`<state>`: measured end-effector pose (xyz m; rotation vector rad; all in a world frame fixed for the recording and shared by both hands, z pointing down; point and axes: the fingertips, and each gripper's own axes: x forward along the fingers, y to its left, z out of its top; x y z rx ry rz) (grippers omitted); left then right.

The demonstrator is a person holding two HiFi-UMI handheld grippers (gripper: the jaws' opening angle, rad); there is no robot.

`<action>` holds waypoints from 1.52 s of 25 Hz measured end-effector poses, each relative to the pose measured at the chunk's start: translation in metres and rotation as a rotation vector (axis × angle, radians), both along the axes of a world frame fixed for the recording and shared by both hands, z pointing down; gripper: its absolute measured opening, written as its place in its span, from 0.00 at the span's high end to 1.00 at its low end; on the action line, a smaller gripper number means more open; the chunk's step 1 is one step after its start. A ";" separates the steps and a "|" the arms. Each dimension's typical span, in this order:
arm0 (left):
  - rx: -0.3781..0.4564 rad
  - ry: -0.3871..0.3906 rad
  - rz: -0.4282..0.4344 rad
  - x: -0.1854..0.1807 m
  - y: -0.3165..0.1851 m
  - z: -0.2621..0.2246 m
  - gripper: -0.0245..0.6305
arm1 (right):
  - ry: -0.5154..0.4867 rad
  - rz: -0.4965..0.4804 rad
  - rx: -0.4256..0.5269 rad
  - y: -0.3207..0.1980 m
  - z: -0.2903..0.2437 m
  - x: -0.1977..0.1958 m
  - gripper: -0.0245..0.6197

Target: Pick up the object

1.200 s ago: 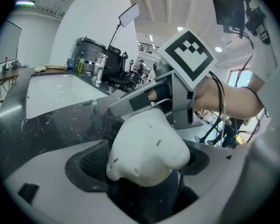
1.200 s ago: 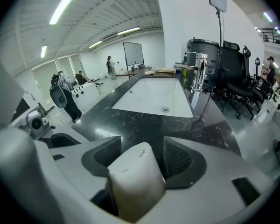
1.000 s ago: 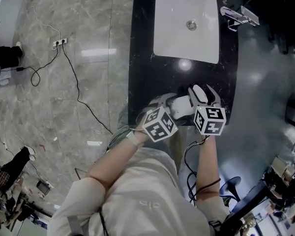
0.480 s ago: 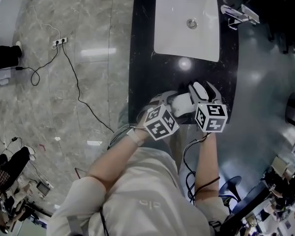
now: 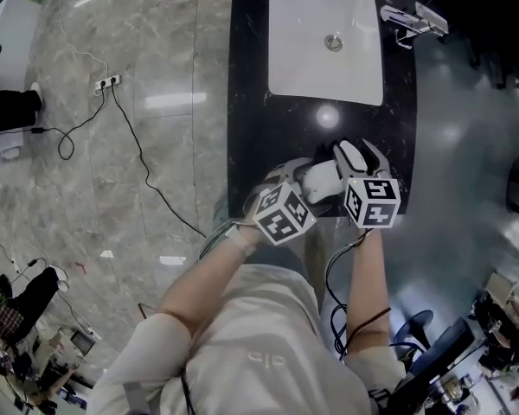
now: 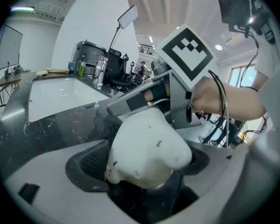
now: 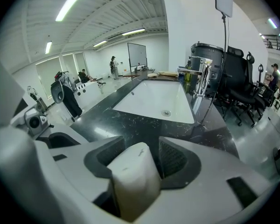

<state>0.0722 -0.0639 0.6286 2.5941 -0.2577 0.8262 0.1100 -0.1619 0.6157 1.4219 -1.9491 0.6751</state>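
The object is a lumpy white piece point(image 5: 318, 182) held just above the near end of the black counter point(image 5: 259, 137). In the left gripper view it fills the space between the jaws as a white lump point(image 6: 147, 148), and my left gripper point(image 6: 144, 164) is shut on it. My right gripper point(image 5: 361, 158) comes in from the right. In the right gripper view one end of the white piece point(image 7: 130, 181) stands between the jaws of that gripper point(image 7: 144, 164), which are closing. The piece leans on the left pad, and a dark gap shows at the right pad.
A white sink basin point(image 5: 324, 67) is set into the far half of the counter, with a chrome faucet point(image 5: 411, 17) at its right. A power strip point(image 5: 106, 81) and a black cable point(image 5: 134, 145) lie on the marble floor at the left. An office chair point(image 7: 242, 94) stands past the counter.
Both grippers stay together at the counter's near end with the white piece between them. The head view has shifted a little; nothing else has visibly moved.
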 end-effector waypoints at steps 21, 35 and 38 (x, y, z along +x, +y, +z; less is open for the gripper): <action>0.168 -0.035 0.098 -0.005 0.012 -0.045 0.34 | 0.019 0.111 0.191 0.022 -0.065 0.005 0.59; 0.421 0.030 0.222 0.031 0.008 -0.141 0.34 | 0.087 0.246 0.444 0.037 -0.186 0.049 0.59; 0.467 0.052 0.260 0.045 0.014 -0.160 0.34 | 0.109 0.286 0.490 0.048 -0.209 0.065 0.59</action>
